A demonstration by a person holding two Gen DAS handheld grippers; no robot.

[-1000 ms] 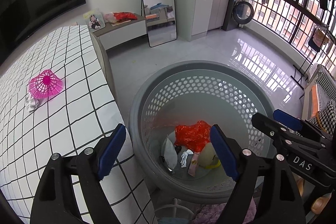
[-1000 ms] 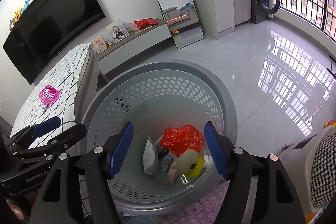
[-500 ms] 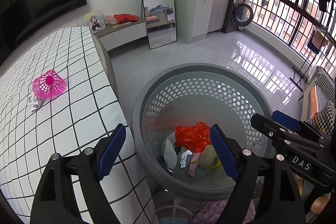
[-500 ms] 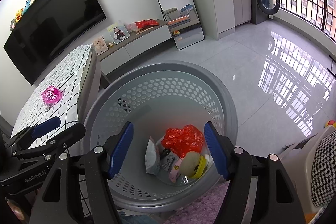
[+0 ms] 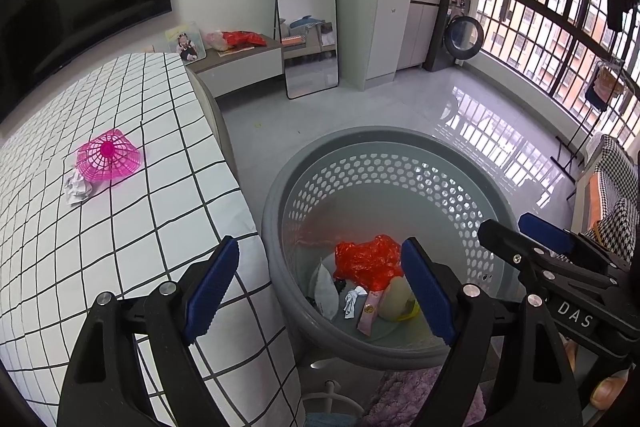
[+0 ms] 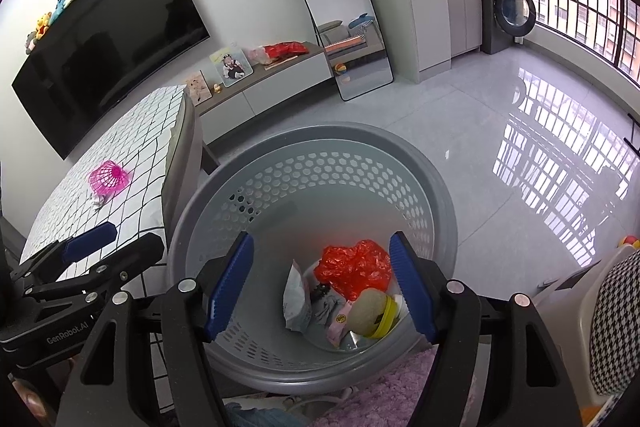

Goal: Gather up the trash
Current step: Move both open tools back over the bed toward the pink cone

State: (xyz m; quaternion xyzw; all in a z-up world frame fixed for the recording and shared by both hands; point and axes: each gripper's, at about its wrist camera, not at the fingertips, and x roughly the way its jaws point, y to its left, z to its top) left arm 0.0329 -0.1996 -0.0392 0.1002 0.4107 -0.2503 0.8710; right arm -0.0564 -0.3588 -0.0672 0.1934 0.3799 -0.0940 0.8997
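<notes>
Hovering over grey basket (image 5: pixel 276 203): left gripper (image 5: pixel 320 287) and right gripper (image 6: pixel 320 283) both spread wide, empty. Remaining trash, pink net (image 5: pixel 109 155) and white wad (image 5: pixel 77 188), at 10 o'clock on checked table (image 5: pixel 168 131); likely next pickup.

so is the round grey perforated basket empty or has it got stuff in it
Not empty: the round grey perforated basket holds a crumpled red plastic bag and wrappers only at the bottom; most is unfilled.

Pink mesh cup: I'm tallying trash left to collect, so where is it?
The pink mesh cup lies on the checked bed, left of the basket, with a crumpled tissue touching it.
</notes>
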